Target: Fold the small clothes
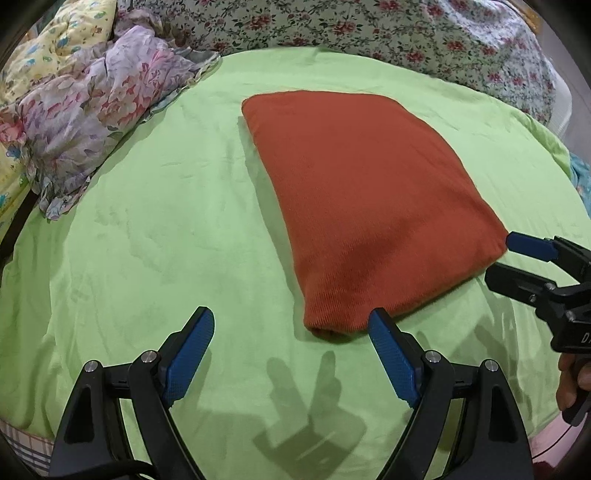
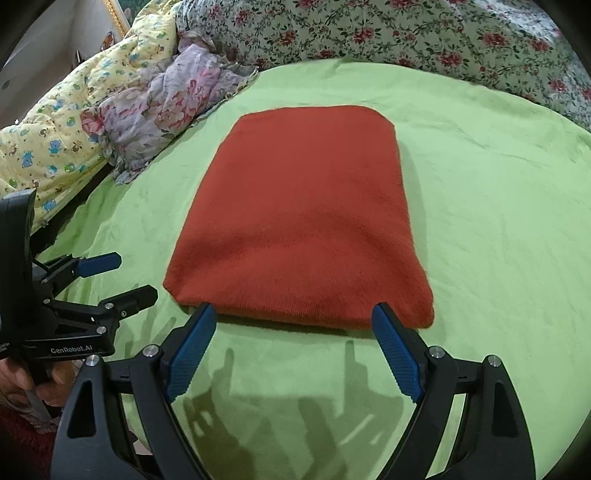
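A rust-red knitted garment (image 1: 365, 199) lies folded into a flat rectangle on the green sheet (image 1: 147, 229). My left gripper (image 1: 291, 321) stands open just off its near left corner, with bare sheet between the blue pads. In the right wrist view the same garment (image 2: 306, 218) fills the middle, and my right gripper (image 2: 293, 317) is open with both fingertips at its near edge, holding nothing. The right gripper (image 1: 498, 254) also shows at the right edge of the left wrist view, beside the garment's near right corner. The left gripper (image 2: 129, 277) appears open at the left.
A crumpled pastel floral cloth (image 1: 92, 110) lies at the left edge of the sheet, beside a yellow printed quilt (image 2: 48, 144). A rose-patterned bedcover (image 1: 369, 29) runs along the back. A hand (image 1: 572, 376) grips the right tool's handle.
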The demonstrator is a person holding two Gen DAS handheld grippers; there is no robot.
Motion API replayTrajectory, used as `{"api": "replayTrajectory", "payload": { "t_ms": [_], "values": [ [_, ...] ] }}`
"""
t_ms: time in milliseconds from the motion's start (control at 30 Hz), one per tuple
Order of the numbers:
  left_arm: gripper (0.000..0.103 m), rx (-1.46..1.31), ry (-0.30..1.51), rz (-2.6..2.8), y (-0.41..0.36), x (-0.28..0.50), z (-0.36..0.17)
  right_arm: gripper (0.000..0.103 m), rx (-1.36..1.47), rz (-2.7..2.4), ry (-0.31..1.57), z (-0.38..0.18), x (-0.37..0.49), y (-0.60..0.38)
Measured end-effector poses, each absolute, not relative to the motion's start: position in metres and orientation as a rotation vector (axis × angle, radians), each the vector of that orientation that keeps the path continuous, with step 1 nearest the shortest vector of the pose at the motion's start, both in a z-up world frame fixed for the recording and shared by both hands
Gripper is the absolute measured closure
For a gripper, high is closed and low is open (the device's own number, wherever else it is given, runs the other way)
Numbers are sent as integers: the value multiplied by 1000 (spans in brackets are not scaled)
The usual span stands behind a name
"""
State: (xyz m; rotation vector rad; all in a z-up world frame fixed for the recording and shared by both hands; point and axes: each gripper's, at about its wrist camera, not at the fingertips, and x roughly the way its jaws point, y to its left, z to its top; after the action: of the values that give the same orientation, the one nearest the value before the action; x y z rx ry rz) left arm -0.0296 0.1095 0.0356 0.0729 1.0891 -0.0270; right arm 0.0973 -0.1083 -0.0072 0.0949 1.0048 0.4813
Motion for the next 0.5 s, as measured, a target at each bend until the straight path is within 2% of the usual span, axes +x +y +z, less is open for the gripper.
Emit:
{"api": "replayTrajectory", "payload": {
  "t_ms": [500],
  "values": [
    [17, 49, 1100, -2, 120, -8, 30, 17, 97, 503, 1039, -15, 128, -97]
  ]
}}
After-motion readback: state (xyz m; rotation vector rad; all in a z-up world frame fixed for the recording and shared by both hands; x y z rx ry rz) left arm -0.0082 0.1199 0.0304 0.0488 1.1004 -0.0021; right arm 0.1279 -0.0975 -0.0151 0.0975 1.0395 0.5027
